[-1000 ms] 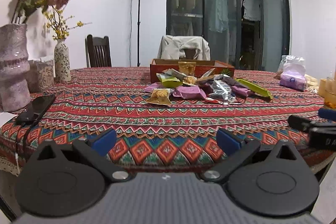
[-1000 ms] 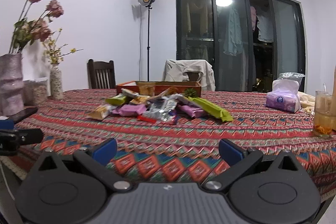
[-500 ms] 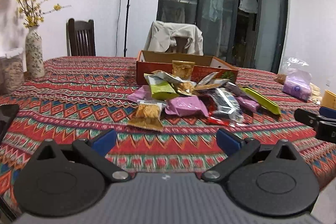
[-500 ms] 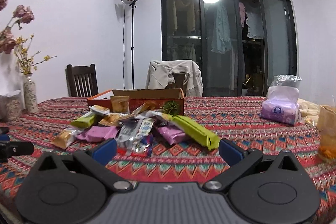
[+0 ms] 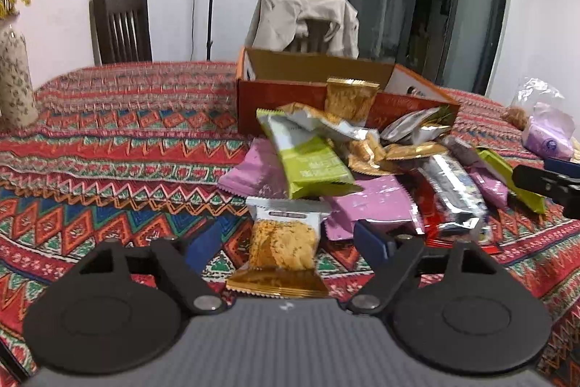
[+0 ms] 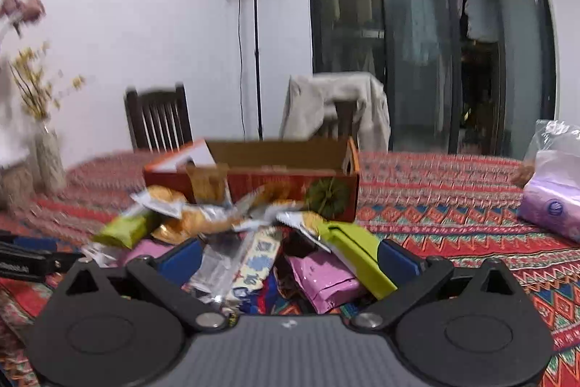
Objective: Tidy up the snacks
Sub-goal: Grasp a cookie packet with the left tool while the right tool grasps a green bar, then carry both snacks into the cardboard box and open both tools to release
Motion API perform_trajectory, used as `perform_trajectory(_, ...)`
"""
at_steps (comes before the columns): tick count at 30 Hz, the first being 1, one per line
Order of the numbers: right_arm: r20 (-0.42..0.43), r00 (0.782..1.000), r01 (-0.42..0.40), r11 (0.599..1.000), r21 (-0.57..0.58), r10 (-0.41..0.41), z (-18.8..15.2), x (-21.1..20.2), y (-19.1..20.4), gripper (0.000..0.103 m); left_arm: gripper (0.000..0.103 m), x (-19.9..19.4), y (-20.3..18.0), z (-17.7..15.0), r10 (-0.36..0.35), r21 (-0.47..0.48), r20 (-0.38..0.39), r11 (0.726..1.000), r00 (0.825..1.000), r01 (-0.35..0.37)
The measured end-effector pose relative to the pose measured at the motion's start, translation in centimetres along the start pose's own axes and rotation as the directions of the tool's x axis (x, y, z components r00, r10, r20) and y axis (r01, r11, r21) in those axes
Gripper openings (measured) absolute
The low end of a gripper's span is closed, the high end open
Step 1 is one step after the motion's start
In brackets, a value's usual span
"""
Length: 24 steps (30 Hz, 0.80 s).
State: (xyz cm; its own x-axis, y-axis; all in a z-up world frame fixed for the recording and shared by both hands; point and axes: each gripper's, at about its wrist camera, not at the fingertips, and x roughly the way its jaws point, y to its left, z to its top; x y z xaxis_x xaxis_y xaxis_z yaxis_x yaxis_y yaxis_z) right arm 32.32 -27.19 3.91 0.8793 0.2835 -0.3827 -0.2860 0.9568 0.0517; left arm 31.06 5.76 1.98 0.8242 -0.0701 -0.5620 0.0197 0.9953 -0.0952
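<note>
Snacks lay in a loose heap on the counter [image 5: 108, 147], right in front of the cardboard box [image 5: 311, 89], so sorting looked barely begun, if begun at all.

Left wrist view: pile incl. a green-and-white packet [image 5: 308, 158] on top, pink packets [image 5: 369, 209] under it, a silver bar wrapper [image 5: 453, 191] to the right, gold crinkly wrappers mid-heap. One gold cracker packet [image 5: 349, 100] stood propped against the box's front wall; couldn't tell if it was inside or just leaning. Box interior, as far as visible, looked bare. Left hand-held gripper [image 5: 286, 242] had just been closing but was not yet shut: blue pads w/ clear gaps either side of the nearest snack, a clear-fronted cracker pack [image 5: 281, 242] lying flat on the cloth between them. No contact, nothing held. Probably first pick of the job. Right hand-held gripper's tip poked in at the right edge, over the pile's far side.

Right wrist view (blurry): same heap seen from the other side, box [image 6: 275, 176] behind it. Right hand-held gripper [image 6: 290, 260] wide open, holding nothing, pads straddling a long lime-green packet [image 6: 359, 260], a pink packet [image 6: 322, 278] and a silver/blue wrapper [image 6: 253, 263]. Tissue pack [image 6: 551, 209] sat well apart at right, not part of the pile.

Left to do, in my judgement: practically everything, approx. a dozen-plus packets to move.
</note>
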Motion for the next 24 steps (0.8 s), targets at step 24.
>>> perform_trajectory(24,-0.17,0.985,-0.02,1.0,-0.014,0.018,0.1,8.7,-7.4,0.069,0.045,2.1,0.8,-0.7,-0.05,-0.034,-0.03,0.998,0.998,0.049)
